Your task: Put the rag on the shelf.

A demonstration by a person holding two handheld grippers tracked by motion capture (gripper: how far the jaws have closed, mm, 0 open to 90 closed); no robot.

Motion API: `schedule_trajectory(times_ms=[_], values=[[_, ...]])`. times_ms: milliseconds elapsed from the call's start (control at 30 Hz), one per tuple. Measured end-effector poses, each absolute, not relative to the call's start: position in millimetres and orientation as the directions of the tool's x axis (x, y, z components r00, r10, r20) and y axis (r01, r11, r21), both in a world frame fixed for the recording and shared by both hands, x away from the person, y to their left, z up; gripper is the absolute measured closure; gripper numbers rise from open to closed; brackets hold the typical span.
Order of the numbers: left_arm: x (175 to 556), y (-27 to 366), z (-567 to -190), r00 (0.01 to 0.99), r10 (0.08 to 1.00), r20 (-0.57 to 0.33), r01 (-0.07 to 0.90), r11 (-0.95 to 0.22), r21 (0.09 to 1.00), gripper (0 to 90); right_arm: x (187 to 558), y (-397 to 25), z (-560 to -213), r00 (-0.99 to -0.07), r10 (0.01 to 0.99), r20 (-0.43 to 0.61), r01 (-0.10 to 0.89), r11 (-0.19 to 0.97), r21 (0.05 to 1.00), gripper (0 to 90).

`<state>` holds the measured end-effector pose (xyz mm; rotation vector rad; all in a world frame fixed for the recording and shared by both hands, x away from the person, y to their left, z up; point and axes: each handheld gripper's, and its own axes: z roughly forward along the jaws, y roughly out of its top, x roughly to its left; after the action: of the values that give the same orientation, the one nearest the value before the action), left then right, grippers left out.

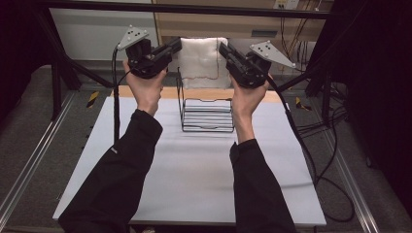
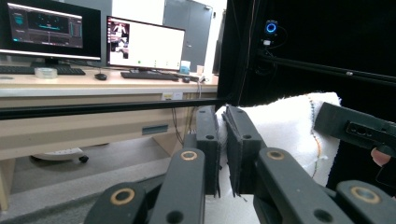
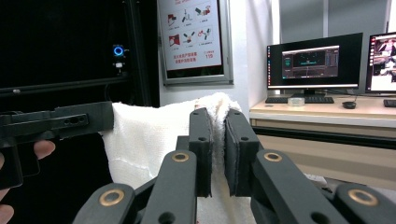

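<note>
The person's two dark sleeves are reaching forward over the white table (image 1: 194,174), both arms lifted well above its surface. Just beyond the forearms, a black wire rack (image 1: 206,109) is standing upright on the tabletop between them, below the hands and apart from them.

Higher up, the left gripper (image 1: 176,44) and the right gripper (image 1: 223,48) are facing each other, each one pinching a top corner of a white towel (image 1: 198,60) that is hanging spread out between them, above and behind the rack. Seen from the left gripper view, the left gripper (image 2: 223,122) is squeezing the towel (image 2: 285,130) edge between its jaws, which are standing nearly together with cloth bunched in the narrow gap. In the right gripper view the right gripper (image 3: 218,122) is doing the same, jaws clamped on the towel (image 3: 149,135) corner, the fabric draping down toward the other hand.

Farther off, a wooden desk (image 2: 93,88) with lit monitors (image 2: 144,44) is sitting behind the black frame
</note>
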<state>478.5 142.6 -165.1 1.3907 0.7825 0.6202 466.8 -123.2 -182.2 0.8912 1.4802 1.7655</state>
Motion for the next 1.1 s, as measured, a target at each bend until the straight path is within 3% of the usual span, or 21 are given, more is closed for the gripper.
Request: schedule_trajectory(times_ms=[400, 1100], values=[[493.6, 140.7, -149.6, 0.600, 0.794, -0.099, 0.053, 0.083, 0.995, 83.6, 484.7, -122.9, -171.2, -0.551, 0.829, 0.096, -0.063, -0.156, 0.986, 82.9], [524.2, 139.3, -154.0, 0.585, 0.804, -0.105, 0.089, 0.065, 0.994, 83.6, 514.9, -123.0, -173.4, -0.540, 0.835, 0.107, -0.013, -0.135, 0.991, 82.8]])
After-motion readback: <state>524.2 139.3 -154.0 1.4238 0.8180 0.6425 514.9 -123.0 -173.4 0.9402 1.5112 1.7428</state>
